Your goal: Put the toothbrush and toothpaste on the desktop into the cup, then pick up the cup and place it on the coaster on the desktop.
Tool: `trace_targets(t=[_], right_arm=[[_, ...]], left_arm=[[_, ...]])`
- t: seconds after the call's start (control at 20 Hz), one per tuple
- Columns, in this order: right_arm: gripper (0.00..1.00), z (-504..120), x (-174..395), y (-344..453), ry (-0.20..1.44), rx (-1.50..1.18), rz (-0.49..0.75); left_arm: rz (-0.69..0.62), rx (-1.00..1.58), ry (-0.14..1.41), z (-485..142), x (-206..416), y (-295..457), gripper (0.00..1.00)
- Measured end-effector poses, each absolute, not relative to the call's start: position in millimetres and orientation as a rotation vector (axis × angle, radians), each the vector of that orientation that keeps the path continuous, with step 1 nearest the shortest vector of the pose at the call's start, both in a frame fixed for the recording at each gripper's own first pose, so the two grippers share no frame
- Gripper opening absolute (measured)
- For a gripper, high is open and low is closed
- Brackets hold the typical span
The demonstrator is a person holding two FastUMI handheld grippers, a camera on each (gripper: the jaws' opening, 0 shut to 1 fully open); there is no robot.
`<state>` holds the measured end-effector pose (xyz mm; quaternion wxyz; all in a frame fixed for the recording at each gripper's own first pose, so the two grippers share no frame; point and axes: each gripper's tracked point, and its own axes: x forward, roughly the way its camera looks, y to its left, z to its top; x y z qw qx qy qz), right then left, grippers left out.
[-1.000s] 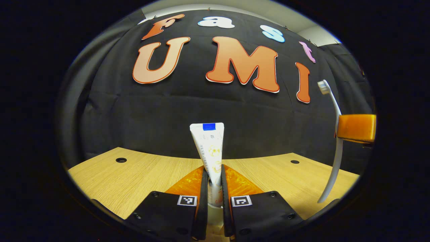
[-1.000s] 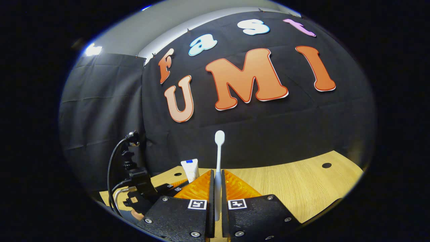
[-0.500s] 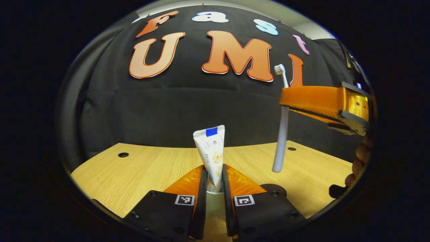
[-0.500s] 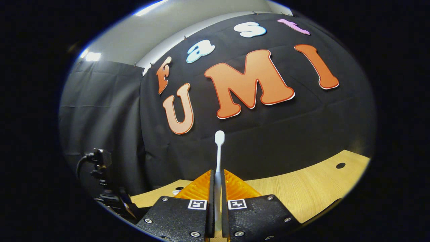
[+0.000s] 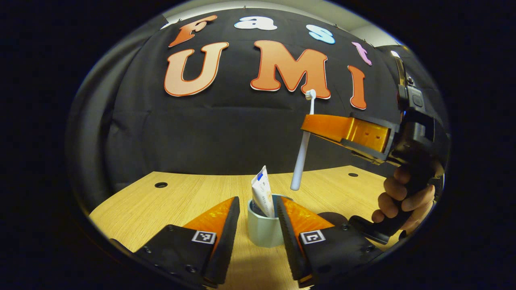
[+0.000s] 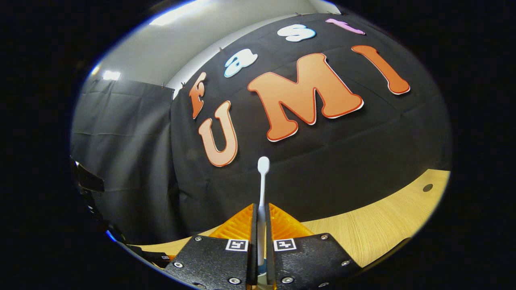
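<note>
1 toothpaste (image 5: 262, 192) in cup (image 5: 263, 229); R gripper (image 6: 261, 241) grips toothbrush (image 6: 262, 183).

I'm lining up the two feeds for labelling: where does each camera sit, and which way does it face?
Left gripper view: rides on the left gripper, low over the desktop, facing the booth wall; its open fingers flank the cup holding the toothpaste; the right gripper and a hand show farther off.
Right gripper view: rides on the right gripper, higher and tilted, facing the wall; its fingers pinch the toothbrush.
Shared: toothbrush, desktop, wall.
</note>
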<state>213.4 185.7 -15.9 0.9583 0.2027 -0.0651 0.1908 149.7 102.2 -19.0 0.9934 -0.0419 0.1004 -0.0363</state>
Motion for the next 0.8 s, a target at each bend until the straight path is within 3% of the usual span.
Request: trace_targets(t=[0.05,0.1,0.15,0.3,0.8], right_arm=[[0.09,-17,215,189,-0.138,0.41,0.389],[0.09,-19,216,192,-0.141,0.407,0.393],[0.09,-21,217,194,-0.138,0.401,0.394],[0.09,-33,222,201,-0.112,0.384,0.403],[0.11,-76,213,199,0.044,0.317,0.429]], left_arm=[[-0.082,-0.088,0.195,-15,147,101,0.68],[-0.078,-0.087,0.193,-16,143,104,0.69],[-0.081,-0.085,0.19,-13,140,105,0.79],[-0.07,-0.089,0.174,-4,131,110,0.87],[-0.077,-0.227,0.287,-1,122,96,0.87]])
